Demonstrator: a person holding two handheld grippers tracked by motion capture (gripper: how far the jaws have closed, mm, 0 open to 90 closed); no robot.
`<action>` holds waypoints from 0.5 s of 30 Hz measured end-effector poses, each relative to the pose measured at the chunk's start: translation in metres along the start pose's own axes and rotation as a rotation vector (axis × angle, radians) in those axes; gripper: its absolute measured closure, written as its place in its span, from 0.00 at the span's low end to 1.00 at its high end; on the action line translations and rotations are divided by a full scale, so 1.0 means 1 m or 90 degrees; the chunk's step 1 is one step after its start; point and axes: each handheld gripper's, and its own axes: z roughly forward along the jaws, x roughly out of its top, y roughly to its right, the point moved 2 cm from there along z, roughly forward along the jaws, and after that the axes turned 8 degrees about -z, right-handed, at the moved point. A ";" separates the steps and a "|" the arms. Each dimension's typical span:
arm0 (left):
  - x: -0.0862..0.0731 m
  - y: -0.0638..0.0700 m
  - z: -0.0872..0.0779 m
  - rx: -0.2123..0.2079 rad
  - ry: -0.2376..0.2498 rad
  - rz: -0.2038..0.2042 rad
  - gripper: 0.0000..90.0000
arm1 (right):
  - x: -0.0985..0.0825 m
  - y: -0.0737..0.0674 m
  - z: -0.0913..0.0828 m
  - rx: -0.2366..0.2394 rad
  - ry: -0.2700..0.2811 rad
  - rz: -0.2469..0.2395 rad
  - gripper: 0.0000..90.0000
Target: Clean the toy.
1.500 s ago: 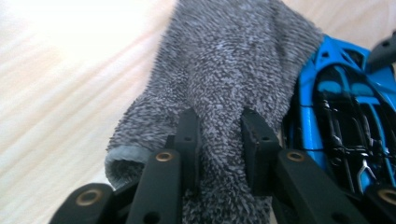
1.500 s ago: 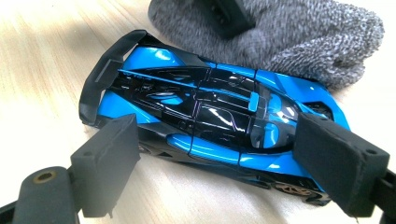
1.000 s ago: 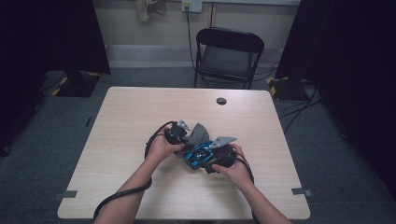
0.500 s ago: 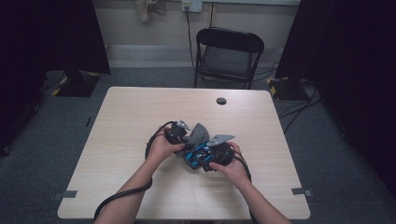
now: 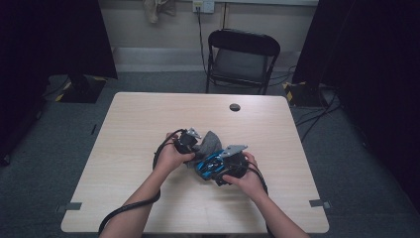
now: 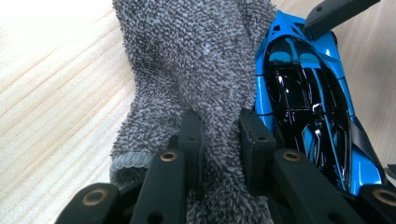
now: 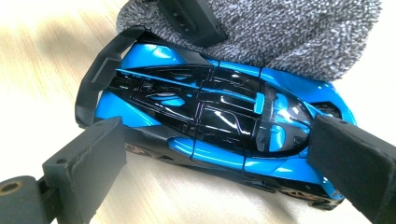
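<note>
A glossy blue and black toy car point(image 7: 210, 107) lies on the wooden table point(image 5: 138, 119), with a grey terry cloth point(image 6: 196, 56) draped against its far side. My left gripper point(image 6: 222, 135) is shut on the cloth, which is bunched between its pads. My right gripper point(image 7: 224, 154) straddles the car lengthwise, one jaw by the rear wing and the other at the nose. Its jaws have just been opening with the car between them, and they stand wide. From above, both hands meet at mid-table around the car point(image 5: 210, 166) and cloth point(image 5: 210, 141).
A small black round disc point(image 5: 235, 107) sits toward the table's far edge. A black folding chair point(image 5: 242, 59) stands behind the table. Cables trail from both grippers toward the near edge, and dark curtains flank the room.
</note>
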 end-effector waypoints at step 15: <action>-0.020 -0.005 -0.024 -0.018 -0.037 0.023 0.82 | -0.004 0.004 0.000 0.001 0.006 0.002 0.04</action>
